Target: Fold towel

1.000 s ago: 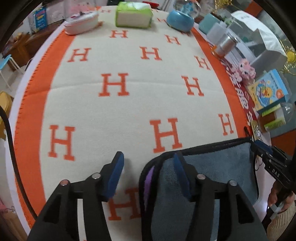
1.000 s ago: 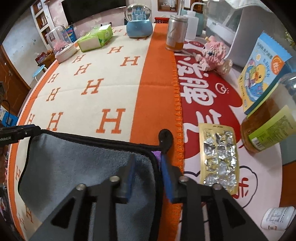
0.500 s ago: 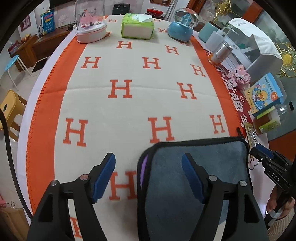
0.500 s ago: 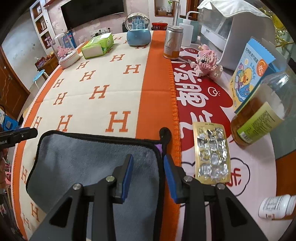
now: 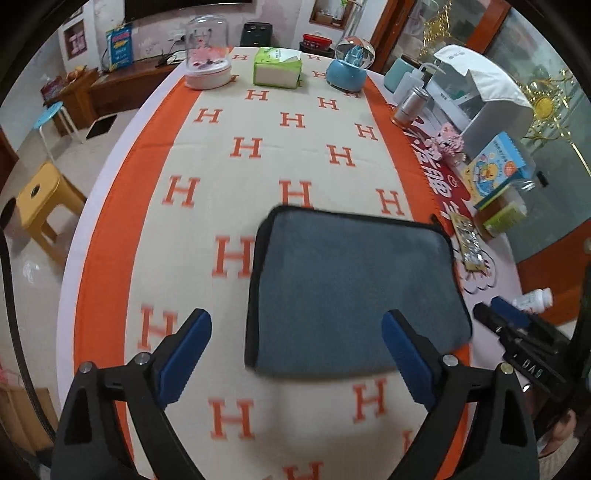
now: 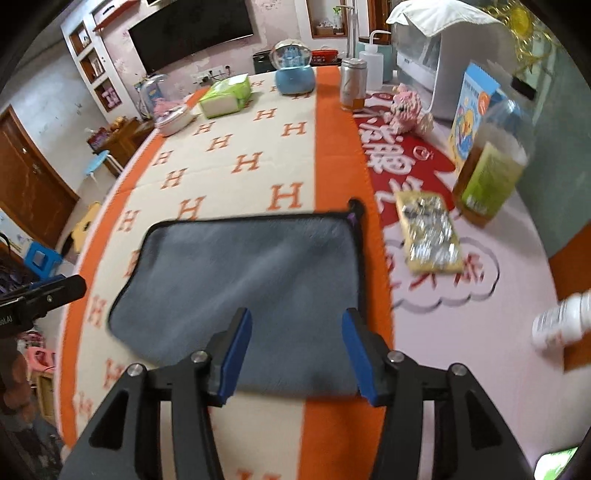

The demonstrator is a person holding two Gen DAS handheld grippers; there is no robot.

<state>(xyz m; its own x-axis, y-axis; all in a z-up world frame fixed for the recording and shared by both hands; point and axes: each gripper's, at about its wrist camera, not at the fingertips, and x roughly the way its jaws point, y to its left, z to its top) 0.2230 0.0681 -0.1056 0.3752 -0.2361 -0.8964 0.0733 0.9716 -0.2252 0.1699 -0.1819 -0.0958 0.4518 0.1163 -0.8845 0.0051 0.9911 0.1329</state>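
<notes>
Left wrist view shows your left gripper (image 5: 295,332) and right gripper (image 6: 297,338) spread wide, holding nothing. Your grey towel (image 5: 351,295) lies folded on the tablecloth (image 5: 258,155). It's soft and floppy; pinch its black-edged corners.

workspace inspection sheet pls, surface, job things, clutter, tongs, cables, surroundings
surface: orange-and-cream H-pattern cloth over the table.
job's things: grey towel folded, flat, black-edged.
clutter: tissue pack, snow globe, blister pack, amber bottle, white pill bottle.
grippers: left tongs open, empty; right tongs open, empty, above the towel's near edge.
cables: black cord at left edge.
surroundings: yellow stool, TV.
</notes>
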